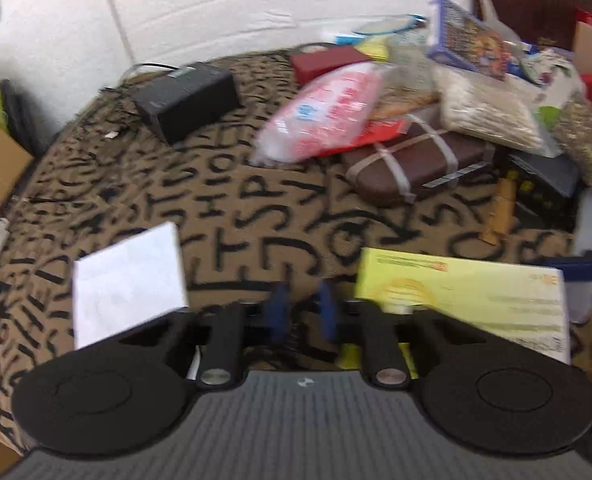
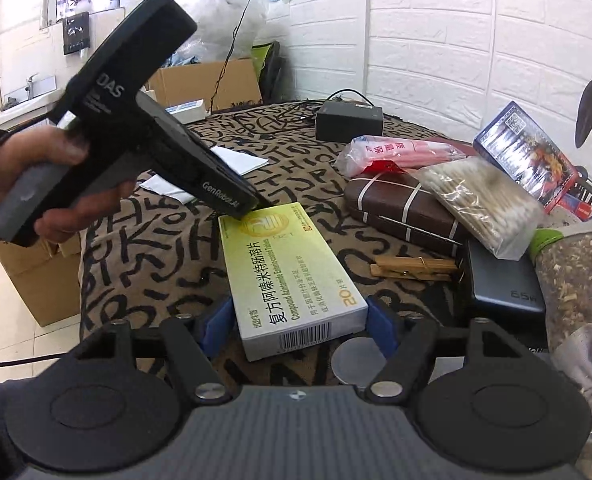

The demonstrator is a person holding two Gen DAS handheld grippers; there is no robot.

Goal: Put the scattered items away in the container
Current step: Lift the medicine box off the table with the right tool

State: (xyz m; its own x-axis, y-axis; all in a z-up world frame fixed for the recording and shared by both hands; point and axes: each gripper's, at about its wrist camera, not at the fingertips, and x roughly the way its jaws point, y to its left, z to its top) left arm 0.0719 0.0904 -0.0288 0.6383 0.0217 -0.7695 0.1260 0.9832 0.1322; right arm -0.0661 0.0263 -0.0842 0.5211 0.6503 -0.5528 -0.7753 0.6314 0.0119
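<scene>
- While the right gripper point(image 2: 296, 322) stands wide open with its blue pads either side of the near end of the yellow-green cardboard medicine box point(image 2: 283, 276), neither pad looks to be touching the box yet.
- That box lies flat on the brown cloth with black lettering point(image 2: 167, 280), its barcode end towards the right wrist camera and its far end under the nose of the left gripper point(image 1: 302, 312).
- Seen from its own camera, the left gripper's blue pads sit close together with nothing between them, so I read it as closed and empty; it hovers over the cloth beside the box's far end.
- My judgement is that the box is light and fairly stiff, but hollow: a hard squeeze could dent its long sides.
- Its printed faces look smooth, so a hold on the two long side walls near the barcode end, pads square to them, seems best.
- No container shows clearly in either view, though a pile of packets, including a clear bag of cotton swabs point(image 2: 480, 204), lies to the right.
</scene>
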